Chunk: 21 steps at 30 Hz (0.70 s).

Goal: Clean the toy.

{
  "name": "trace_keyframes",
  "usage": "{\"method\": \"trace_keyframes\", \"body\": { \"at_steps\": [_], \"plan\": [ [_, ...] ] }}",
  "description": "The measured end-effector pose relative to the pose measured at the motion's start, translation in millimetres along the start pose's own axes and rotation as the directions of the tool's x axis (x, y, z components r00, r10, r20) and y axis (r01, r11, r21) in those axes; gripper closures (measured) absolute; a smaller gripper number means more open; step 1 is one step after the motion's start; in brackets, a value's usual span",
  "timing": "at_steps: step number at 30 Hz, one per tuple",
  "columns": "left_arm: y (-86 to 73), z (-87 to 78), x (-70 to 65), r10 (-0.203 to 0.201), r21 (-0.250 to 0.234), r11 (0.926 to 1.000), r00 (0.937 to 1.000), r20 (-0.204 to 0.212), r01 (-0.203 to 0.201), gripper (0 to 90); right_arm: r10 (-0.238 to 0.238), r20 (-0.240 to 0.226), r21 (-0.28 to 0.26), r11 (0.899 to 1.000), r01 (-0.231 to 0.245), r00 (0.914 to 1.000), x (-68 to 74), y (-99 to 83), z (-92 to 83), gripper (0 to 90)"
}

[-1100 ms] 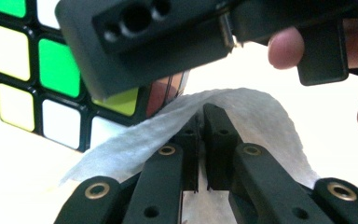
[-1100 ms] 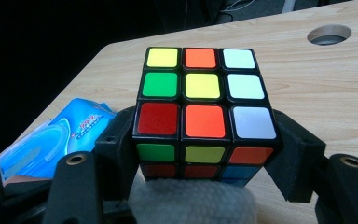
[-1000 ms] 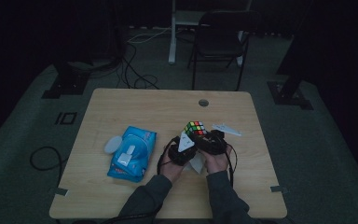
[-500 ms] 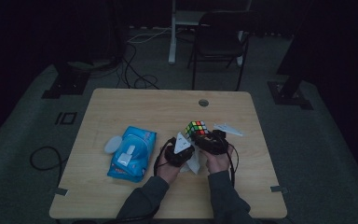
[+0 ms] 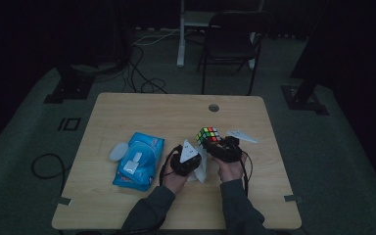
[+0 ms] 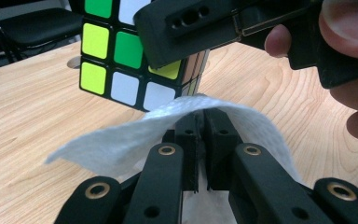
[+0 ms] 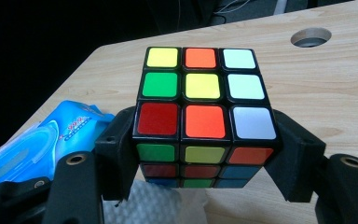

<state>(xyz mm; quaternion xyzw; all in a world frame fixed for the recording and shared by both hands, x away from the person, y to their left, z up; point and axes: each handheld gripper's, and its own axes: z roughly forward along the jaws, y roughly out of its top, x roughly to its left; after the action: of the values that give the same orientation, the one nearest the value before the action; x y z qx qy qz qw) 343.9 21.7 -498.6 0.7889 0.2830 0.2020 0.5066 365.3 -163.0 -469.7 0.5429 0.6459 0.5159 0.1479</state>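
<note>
**Dimly lit desk: one cube gripped, one wipe pinched**

Overhead, a pale wooden desk (image 5: 142, 110) with rounded corners stands on grey carpet in a dark room. One round cable hole (image 5: 214, 107) sits near its far edge, towards the right. Beyond the far edge stand one black folding chair (image 5: 231, 39) and a white post, with black cables trailing over the floor to the left.

Towards the near left of the desk lies one blue soft pack of wet wipes (image 5: 139, 160), and one small round white lid (image 5: 118, 151) lies just beside it on its left. One folded white paper plane (image 5: 241, 135) lies near the right edge.

Both hands meet near the middle of the desk's near half. The right claw (image 7: 206, 154) is clenched on the sides of one multicoloured plastic puzzle cube (image 7: 200, 100), held above the desk. The left claw (image 6: 201, 135) is clamped on one white textured wipe (image 6: 121, 140), which drapes over its jaws just below the cube's lower corner; whether wipe and cube touch is unclear.
</note>
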Motion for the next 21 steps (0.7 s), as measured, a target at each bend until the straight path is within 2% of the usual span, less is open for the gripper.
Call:
{"method": "trace_keyframes", "body": {
  "at_steps": [21],
  "plan": [
    [-3.5,-8.0,14.8,-0.053,-0.015,0.9985,0.9983,-0.026,0.052,86.3,-0.007,0.004,0.008,1.000,0.007,1.0000,-4.5,1.0,-4.9,34.2]
  ]
}}
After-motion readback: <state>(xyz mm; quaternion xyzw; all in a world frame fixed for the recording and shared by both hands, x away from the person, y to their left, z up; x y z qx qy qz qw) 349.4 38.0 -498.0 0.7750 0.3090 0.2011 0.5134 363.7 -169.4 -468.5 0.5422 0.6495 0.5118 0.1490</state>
